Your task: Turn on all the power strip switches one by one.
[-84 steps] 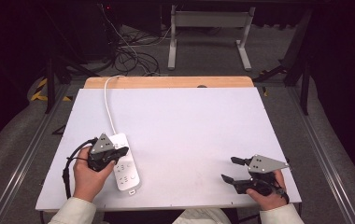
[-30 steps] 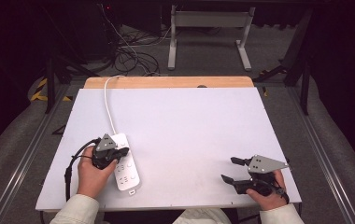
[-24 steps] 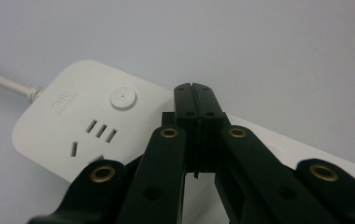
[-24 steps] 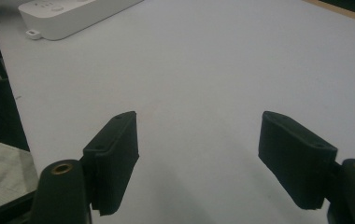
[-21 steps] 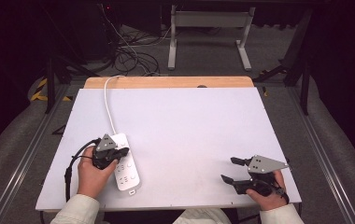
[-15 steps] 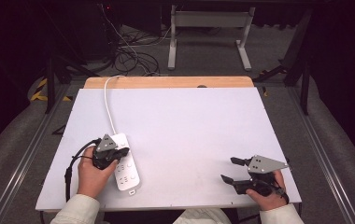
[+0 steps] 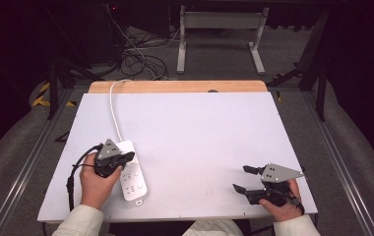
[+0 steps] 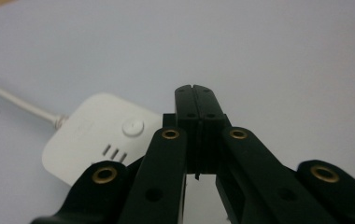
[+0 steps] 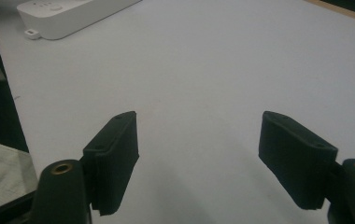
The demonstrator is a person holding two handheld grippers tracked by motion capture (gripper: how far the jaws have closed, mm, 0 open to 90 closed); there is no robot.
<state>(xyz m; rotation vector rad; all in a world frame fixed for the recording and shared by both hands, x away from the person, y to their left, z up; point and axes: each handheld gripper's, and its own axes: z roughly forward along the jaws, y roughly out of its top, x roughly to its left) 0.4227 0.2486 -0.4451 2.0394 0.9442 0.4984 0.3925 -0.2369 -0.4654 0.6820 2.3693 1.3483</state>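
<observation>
A white power strip [image 7: 135, 181] lies near the table's front left, its white cable [image 7: 114, 108] running to the far edge. My left gripper [image 7: 129, 157] is over the strip's cable end with its jaws shut and nothing between them. In the left gripper view the closed tips [image 8: 195, 89] sit just right of the strip [image 8: 102, 138] and its round button [image 8: 133, 127]; whether they touch it I cannot tell. My right gripper [image 7: 241, 178] rests open at the front right, pointing left. Its pads [image 9: 115, 156] stand wide apart over bare table, with the strip [image 9: 68, 14] far off.
The white tabletop [image 7: 204, 132] has a wooden strip [image 7: 175, 86] along its far edge. Beyond it are a metal stand [image 7: 219, 22] and tangled floor cables [image 7: 140, 59]. Metal rails [image 7: 340, 162] run along both sides of the table.
The left hand has shifted very slightly over the strip's cable end. The right gripper and the strip have stayed where they were.
</observation>
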